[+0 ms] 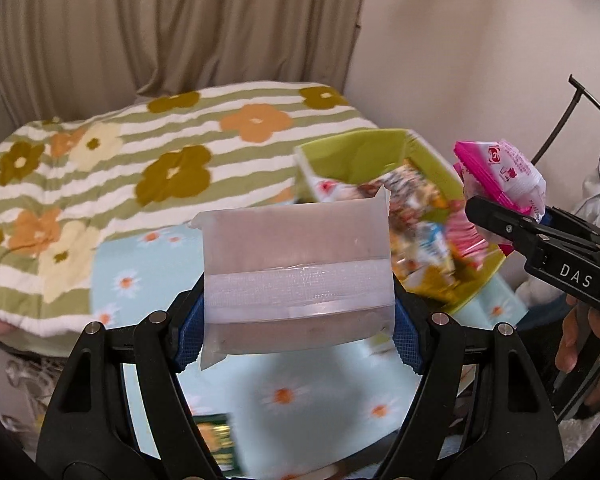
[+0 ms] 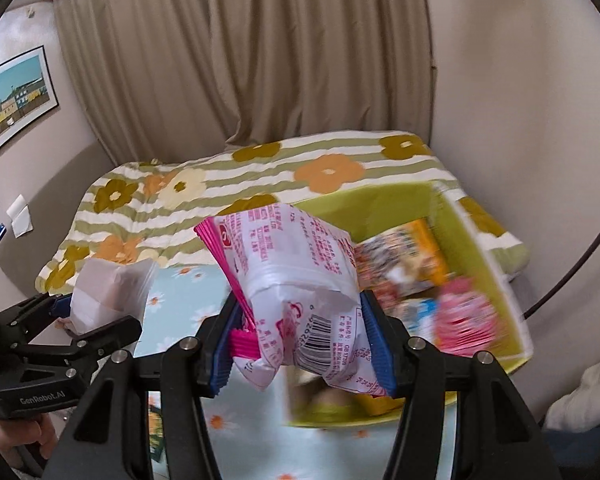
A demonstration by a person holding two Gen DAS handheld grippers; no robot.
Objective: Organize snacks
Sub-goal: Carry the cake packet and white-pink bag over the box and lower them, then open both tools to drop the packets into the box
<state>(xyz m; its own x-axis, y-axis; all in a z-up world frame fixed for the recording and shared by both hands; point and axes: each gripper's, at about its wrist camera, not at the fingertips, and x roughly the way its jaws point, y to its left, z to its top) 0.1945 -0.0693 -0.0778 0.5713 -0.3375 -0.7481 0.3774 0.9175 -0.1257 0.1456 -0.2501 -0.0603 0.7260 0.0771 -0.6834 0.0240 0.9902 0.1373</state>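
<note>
Left jaws clamp frosted pouch (image 1: 296, 276) | pink packet (image 2: 296, 300) beside bin rim (image 2: 496, 272)

- Left gripper (image 1: 298, 280): jaws closed on a translucent white pouch (image 1: 296, 268), held raised.
- Right gripper (image 2: 300, 340): jaws clamped on a pink-and-white snack packet (image 2: 296, 276), held raised.

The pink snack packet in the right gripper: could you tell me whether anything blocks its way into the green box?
Nothing visible does. The right gripper holds the pink snack packet just beside the green box, whose top is open, with other snacks inside.
</note>
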